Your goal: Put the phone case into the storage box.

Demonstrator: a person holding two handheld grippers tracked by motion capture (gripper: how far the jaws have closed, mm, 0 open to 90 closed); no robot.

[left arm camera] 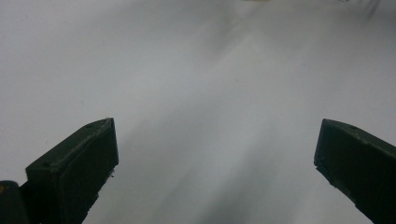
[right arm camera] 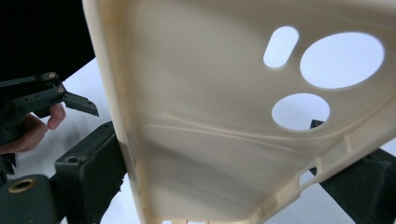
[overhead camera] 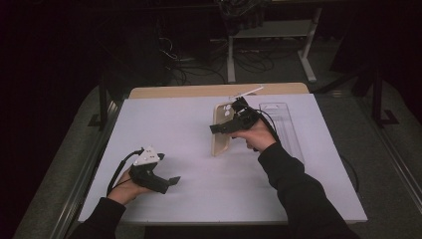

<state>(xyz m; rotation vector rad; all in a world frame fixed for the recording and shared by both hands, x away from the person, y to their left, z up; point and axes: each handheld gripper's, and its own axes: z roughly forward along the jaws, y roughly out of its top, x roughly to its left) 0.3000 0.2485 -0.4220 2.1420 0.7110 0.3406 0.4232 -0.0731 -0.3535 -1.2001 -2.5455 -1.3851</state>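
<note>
Nearest the person, the left gripper rests low over the front left of the white tabletop, jaws spread wide with nothing between them; in the left gripper view there is just bare tabletop between the two black jaws. Further in, right of centre, the right gripper has its jaws clamped across a cream phone case, one jaw on each long edge, roughly mid-length. The case looks lifted and tilted, lower end close to or touching the tabletop, can't tell which. In the right gripper view the phone case shows its inner face, camera cutouts at the upper right. Judgement: light, thin, rubbery-looking shell, likely flexes if squeezed hard, smooth so may slip or twist; side rails are the stiffest hold, keep off the cutout end. Beyond it, a clear plastic package lies flat on the tabletop's right side, and a white strip sits at the far edge. Dark floor and cables behind.
</note>
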